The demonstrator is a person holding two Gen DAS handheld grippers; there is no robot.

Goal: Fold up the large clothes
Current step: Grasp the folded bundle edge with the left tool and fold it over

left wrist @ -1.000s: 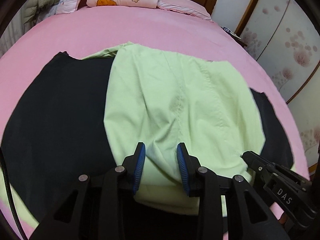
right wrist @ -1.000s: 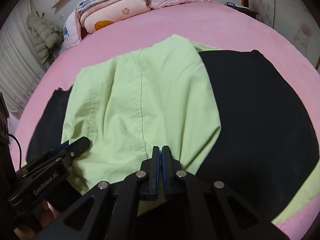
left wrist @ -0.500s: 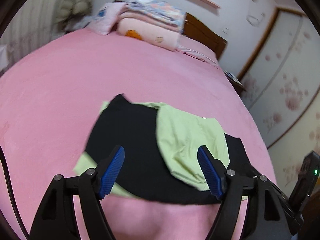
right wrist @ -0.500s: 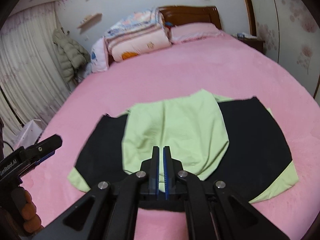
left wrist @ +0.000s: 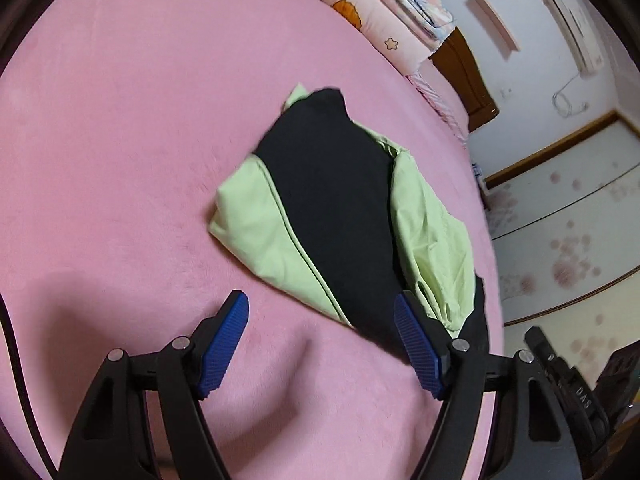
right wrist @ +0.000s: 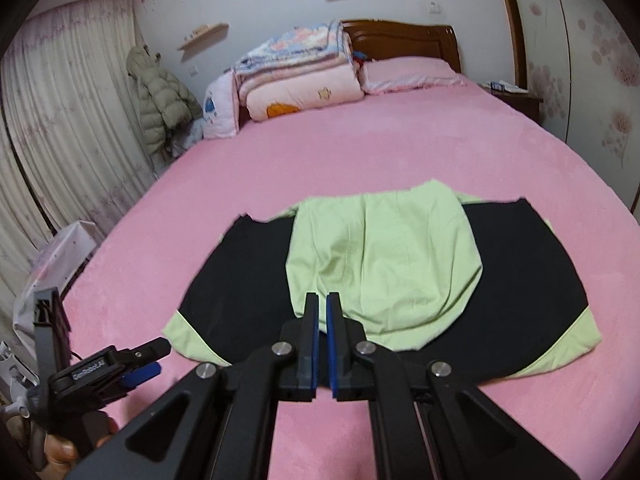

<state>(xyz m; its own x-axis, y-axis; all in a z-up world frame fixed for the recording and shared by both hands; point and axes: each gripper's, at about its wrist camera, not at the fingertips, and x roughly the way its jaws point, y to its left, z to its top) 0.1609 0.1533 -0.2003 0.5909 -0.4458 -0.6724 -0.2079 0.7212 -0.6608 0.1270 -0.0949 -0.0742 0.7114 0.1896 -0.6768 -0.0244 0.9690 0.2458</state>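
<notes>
A black and light-green garment lies flat on the pink bed, with both green sleeves folded across its black body. In the left wrist view the garment lies tilted ahead of the fingers. My left gripper is open and empty, above the bed near the garment's near left corner; it also shows in the right wrist view. My right gripper is shut with nothing between its pads, held above the garment's near edge at the middle.
Folded quilts and a pink pillow lie at the wooden headboard. A puffy jacket hangs by the curtains at left. A white box stands beside the bed. A wardrobe stands at right.
Both grippers have let go of the green sleeves and pulled back and up from the garment. The left gripper has opened wide and swung left toward the garment's near left corner.
</notes>
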